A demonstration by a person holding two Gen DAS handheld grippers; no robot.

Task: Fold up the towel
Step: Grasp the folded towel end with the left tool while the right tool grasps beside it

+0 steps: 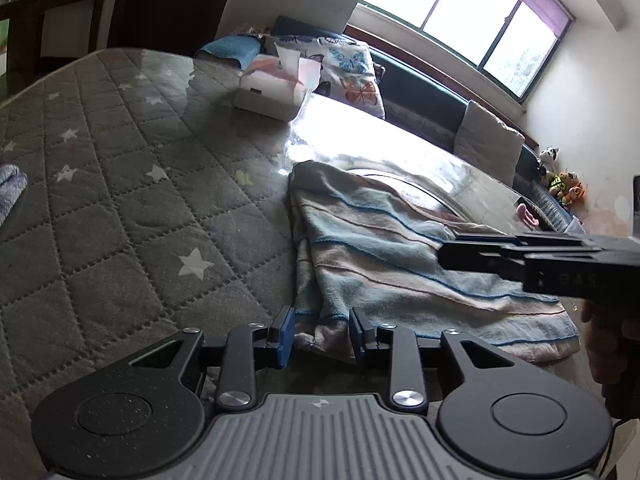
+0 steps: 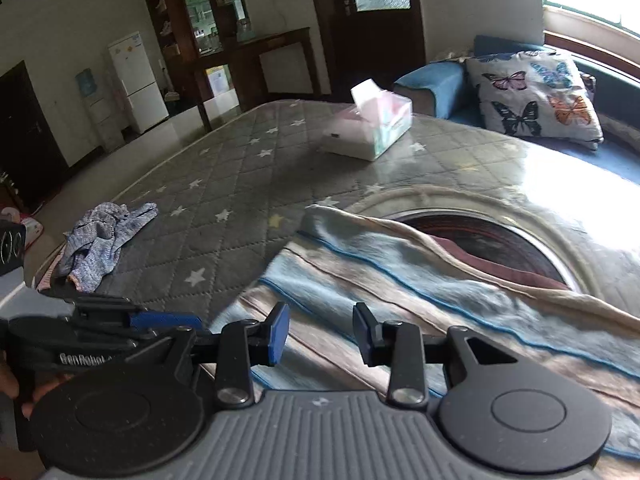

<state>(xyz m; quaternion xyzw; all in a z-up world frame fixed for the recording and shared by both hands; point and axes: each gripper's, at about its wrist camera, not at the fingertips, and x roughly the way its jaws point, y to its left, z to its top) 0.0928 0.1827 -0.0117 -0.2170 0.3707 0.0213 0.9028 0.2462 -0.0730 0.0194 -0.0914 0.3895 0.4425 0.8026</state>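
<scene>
In the left wrist view, the left gripper point(image 1: 322, 334) is being held low over the near edge of the table point(image 1: 120, 184), its blue-padded fingers point(image 1: 286, 338) spread apart. A near corner of the striped towel point(image 1: 392, 264) is lying between them, and whether either pad is touching the cloth cannot be told. The towel is lying bunched and partly doubled over on the quilted, star-patterned table cover, right of centre. The right gripper point(image 1: 452, 258) is being seen from the side at the right edge, hanging over the towel; its fingers overlap from this angle, so their spacing cannot be told here. A tissue box point(image 1: 276, 84) is standing farther back on the table, and a butterfly-print cushion point(image 1: 352, 76) is resting on the bench beneath the window point(image 1: 460, 16).

In the right wrist view, the right gripper point(image 2: 322, 334) is being held above the towel point(image 2: 400, 276) with its fingers point(image 2: 280, 332) spread wide and nothing between them. The left gripper point(image 2: 160, 320) is being glimpsed at the lower left, by the towel's near-left edge. A crumpled grey-blue cloth point(image 2: 100, 236) is lying on the table point(image 2: 240, 168) well apart from the towel, and the tissue box point(image 2: 372, 128) is standing beyond.
</scene>
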